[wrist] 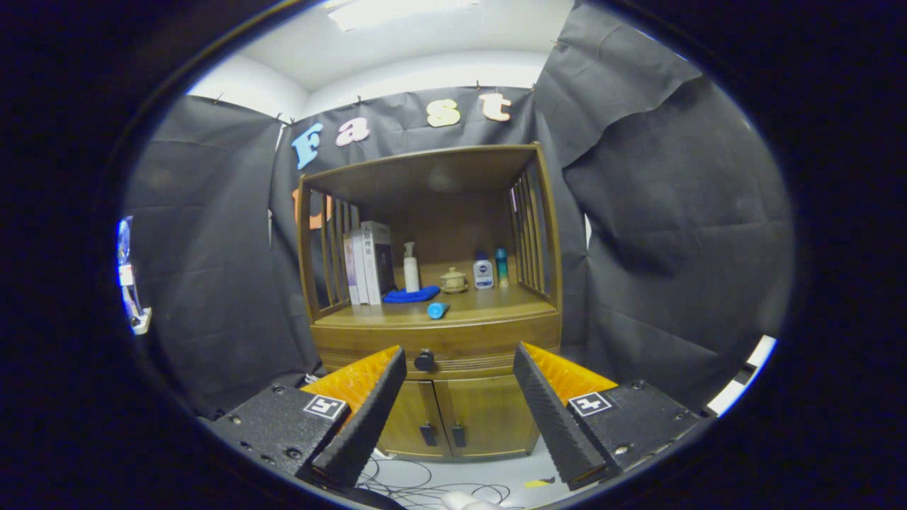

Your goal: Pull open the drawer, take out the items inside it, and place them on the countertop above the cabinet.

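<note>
The drawer (436, 350) sits flush under the worktop (489, 306); the gripper (459, 379) hangs back from the knob (424, 360), jaws wide apart. Any pull should centre on the knob and run straight.

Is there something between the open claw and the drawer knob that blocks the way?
Nothing visible blocks it. The claw is open, and the knob on the shut drawer shows in the gap beyond the fingers.

Nothing written can be read with confidence. The spines of the books (367, 262) on the tabletop carry print too small to make out. The small white bottle (483, 273) bears a dark round logo, illegible.
</note>
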